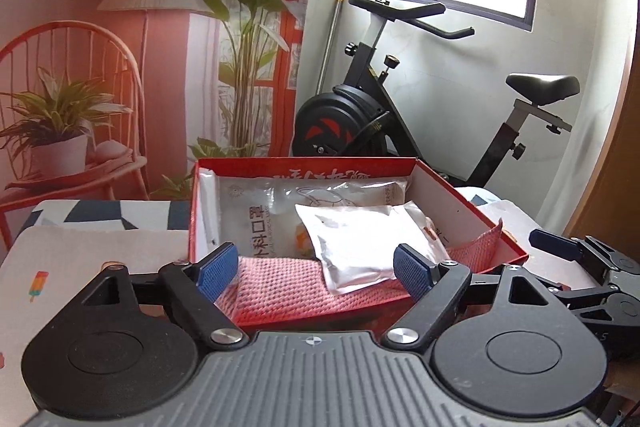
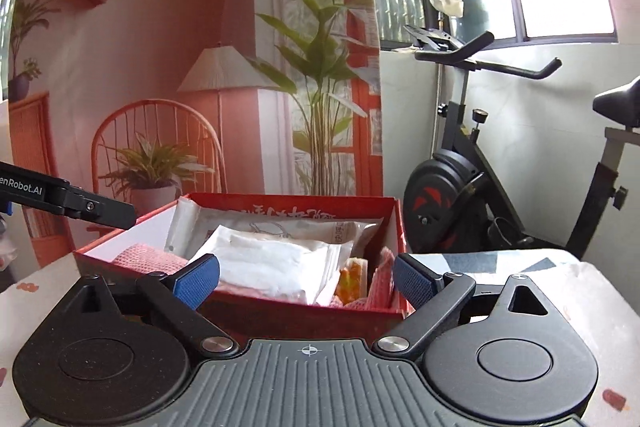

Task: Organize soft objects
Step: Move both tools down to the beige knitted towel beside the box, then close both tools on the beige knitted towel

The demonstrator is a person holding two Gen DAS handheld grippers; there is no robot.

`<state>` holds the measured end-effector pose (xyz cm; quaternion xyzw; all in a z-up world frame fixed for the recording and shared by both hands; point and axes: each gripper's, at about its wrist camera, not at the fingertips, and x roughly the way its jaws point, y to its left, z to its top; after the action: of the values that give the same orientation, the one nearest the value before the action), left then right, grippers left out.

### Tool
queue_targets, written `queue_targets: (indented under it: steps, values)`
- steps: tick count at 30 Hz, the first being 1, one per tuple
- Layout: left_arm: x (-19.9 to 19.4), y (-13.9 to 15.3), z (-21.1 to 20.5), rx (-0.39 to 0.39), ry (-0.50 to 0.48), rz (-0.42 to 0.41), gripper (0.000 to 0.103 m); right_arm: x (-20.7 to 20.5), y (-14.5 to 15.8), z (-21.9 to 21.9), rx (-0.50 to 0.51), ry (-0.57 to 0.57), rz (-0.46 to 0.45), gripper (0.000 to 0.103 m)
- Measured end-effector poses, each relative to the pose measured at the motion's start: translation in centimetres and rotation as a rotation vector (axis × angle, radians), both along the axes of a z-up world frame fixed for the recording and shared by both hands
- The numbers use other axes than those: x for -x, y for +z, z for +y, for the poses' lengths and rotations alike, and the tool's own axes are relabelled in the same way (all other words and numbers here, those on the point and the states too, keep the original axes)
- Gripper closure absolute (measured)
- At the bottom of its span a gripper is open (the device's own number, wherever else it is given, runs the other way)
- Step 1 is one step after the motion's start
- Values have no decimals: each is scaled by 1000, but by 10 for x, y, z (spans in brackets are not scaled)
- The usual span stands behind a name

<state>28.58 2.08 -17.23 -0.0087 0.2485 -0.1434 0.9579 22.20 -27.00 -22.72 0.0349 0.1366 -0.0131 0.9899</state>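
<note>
Red cardboard box (image 1: 460,203) sits on your counter (image 1: 80,247), holding a pink knit cloth (image 1: 280,287) with white sealed packets (image 1: 356,247) lying on it. Your left claw (image 1: 316,267) and right claw (image 2: 306,281) both stand wide and empty, just short of the box.

Open red box (image 1: 460,199) on table; inside, pink waffle-weave cloth (image 1: 280,287) at bottom, white sealed pouch (image 1: 360,247) flat on top, clear mask packet (image 1: 256,219) behind.

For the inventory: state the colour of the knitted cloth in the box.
Pink cloth, clearest in the left wrist view.
</note>
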Motion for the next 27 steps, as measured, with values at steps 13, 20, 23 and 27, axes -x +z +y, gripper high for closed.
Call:
queue_targets:
  steps: [13,20,23,27]
  values:
    - [33,-58,17,91,115,130,21,33,-68,-7,-75,-74,123,13]
    - [21,-91,32,153,166,202,40,31,-80,-8,-86,-80,144,15]
    - [15,-100,37,162,188,221,43,25,-83,-12,-108,-93,169,20]
    - [12,-108,36,165,185,221,44,21,-86,-16,-130,-112,195,30]
